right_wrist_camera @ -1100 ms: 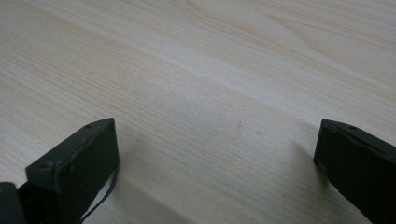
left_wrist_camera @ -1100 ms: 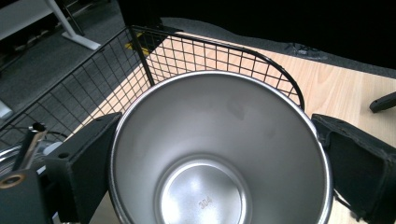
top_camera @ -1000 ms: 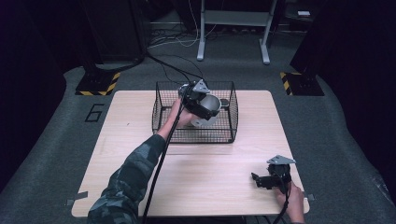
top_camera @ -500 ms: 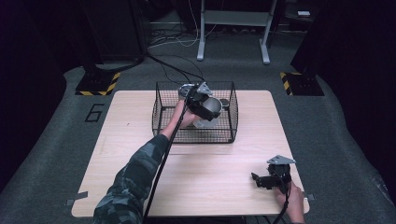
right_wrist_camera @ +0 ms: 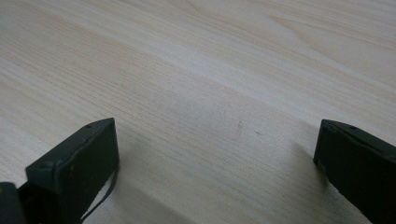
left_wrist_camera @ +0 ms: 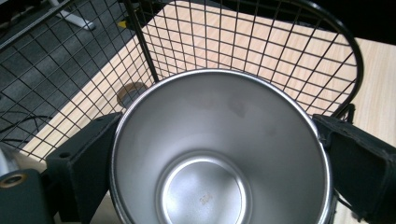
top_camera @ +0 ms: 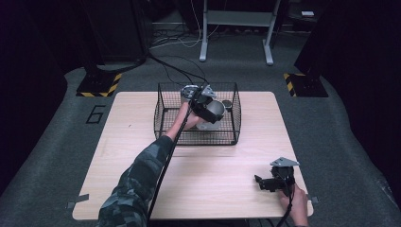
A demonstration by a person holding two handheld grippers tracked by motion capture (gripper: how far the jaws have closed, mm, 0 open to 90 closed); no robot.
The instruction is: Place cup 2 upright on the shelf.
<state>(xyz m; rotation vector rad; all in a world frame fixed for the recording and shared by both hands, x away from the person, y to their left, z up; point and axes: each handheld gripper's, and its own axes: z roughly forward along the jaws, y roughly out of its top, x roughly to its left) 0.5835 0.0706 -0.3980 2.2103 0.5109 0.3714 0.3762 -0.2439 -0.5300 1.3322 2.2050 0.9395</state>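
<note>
My left gripper [top_camera: 204, 105] is inside the black wire basket [top_camera: 196, 142] at the back middle of the table, shut on a shiny steel cup [top_camera: 215, 112]. In the left gripper view the cup [left_wrist_camera: 219, 149] has its open mouth facing me. A black finger [left_wrist_camera: 84, 163] presses on each side of the rim, and the basket's mesh wall [left_wrist_camera: 261, 37] stands right behind it. My right gripper [top_camera: 265, 183] rests low over the table's front right part. In the right gripper view it [right_wrist_camera: 215, 158] is open over bare wood.
A second metal object [top_camera: 189, 90] sits in the basket's back left corner, and a small dark object [top_camera: 227, 103] lies to the right of the cup. The light wood table [top_camera: 222, 189] stands on a grey floor, with desk legs and cables beyond.
My left gripper has shifted slightly inside the basket with the cup in it. The right gripper has not moved.
</note>
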